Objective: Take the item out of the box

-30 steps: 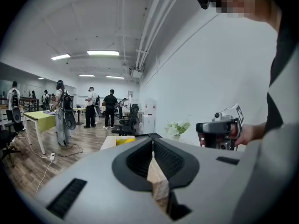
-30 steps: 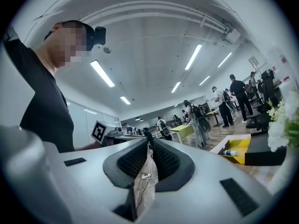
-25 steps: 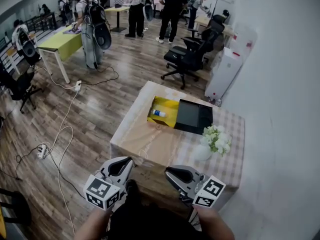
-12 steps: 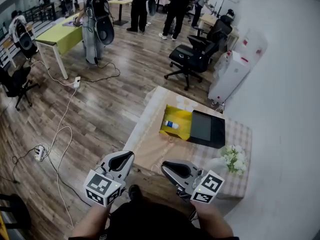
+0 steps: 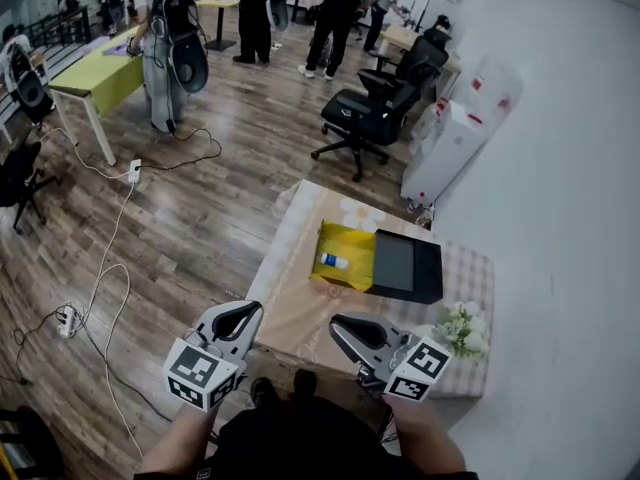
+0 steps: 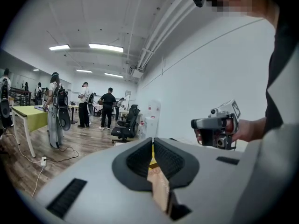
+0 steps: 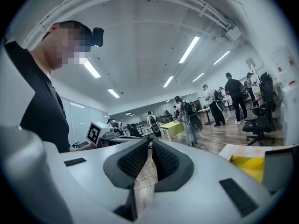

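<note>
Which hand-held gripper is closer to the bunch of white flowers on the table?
Right. The right hand-held gripper is just left of the bunch of white flowers; the left hand-held gripper is farther left, beyond the right one.

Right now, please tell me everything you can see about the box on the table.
The box lies open on the cloth-covered table. Its tray is yellow inside and looks like cardboard; its black lid lies flat against the tray's right side. A small white and blue item lies inside. Nothing else touches it.
</note>
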